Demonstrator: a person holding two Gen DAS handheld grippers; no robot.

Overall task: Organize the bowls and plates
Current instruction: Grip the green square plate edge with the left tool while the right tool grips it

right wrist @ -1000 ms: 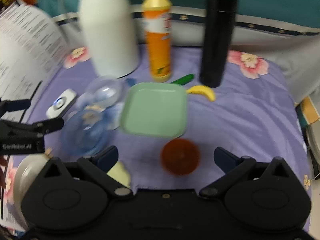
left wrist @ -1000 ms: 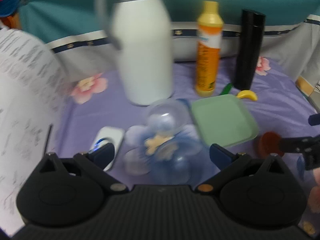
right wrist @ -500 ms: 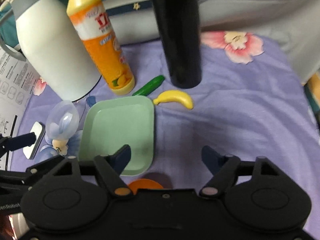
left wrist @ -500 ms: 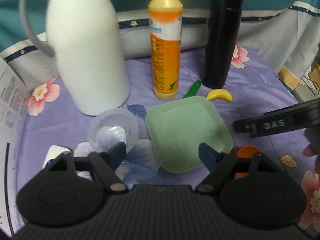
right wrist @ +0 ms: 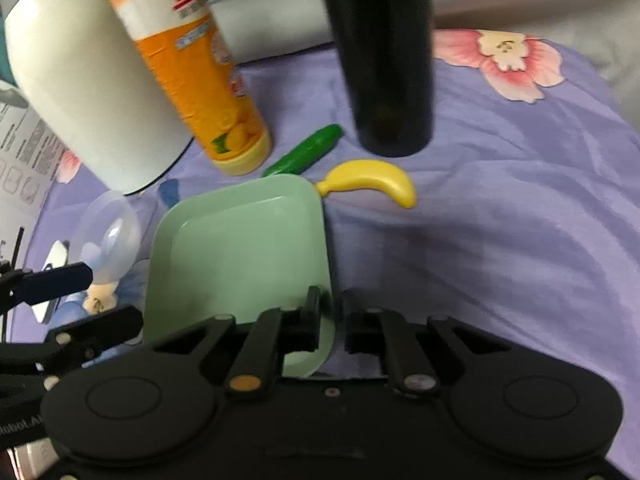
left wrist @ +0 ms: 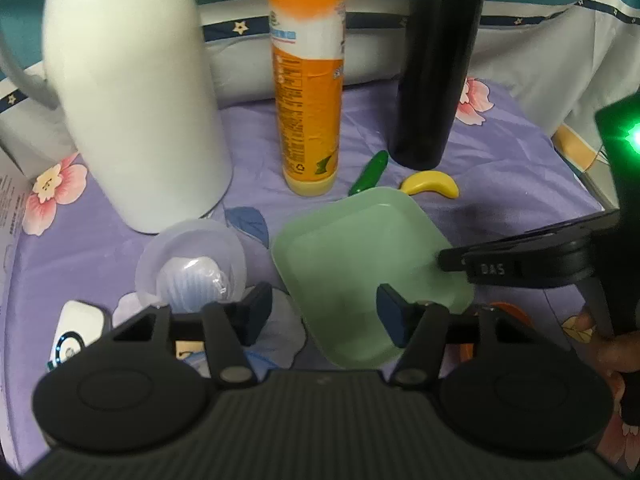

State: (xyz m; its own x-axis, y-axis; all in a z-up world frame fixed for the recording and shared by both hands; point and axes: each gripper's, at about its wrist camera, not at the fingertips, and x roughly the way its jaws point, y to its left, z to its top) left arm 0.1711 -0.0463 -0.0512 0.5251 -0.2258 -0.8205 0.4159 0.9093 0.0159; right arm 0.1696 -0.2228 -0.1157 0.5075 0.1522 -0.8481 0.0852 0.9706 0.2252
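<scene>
A square pale green plate [left wrist: 360, 256] [right wrist: 240, 248] lies on the purple flowered cloth. My right gripper [right wrist: 331, 320] has closed on its near right rim, one finger inside the plate and one outside. My left gripper [left wrist: 320, 316] is open over the plate's near left edge, holding nothing. A small clear bowl [left wrist: 191, 264] [right wrist: 108, 232] sits left of the plate. An orange bowl [left wrist: 508, 312] is partly hidden behind my left gripper's right finger [left wrist: 394, 318].
A white jug [left wrist: 132, 92], an orange detergent bottle [left wrist: 308, 80] and a black flask [left wrist: 436, 60] stand behind the plate. A toy cucumber [right wrist: 308, 152] and toy banana [right wrist: 372, 182] lie by its far edge. A white device [left wrist: 76, 330] lies at the left.
Both grippers moved forward and lower toward the green plate. My right gripper's jaws went from wide open to closed on the plate's rim. My left gripper narrowed somewhat.
</scene>
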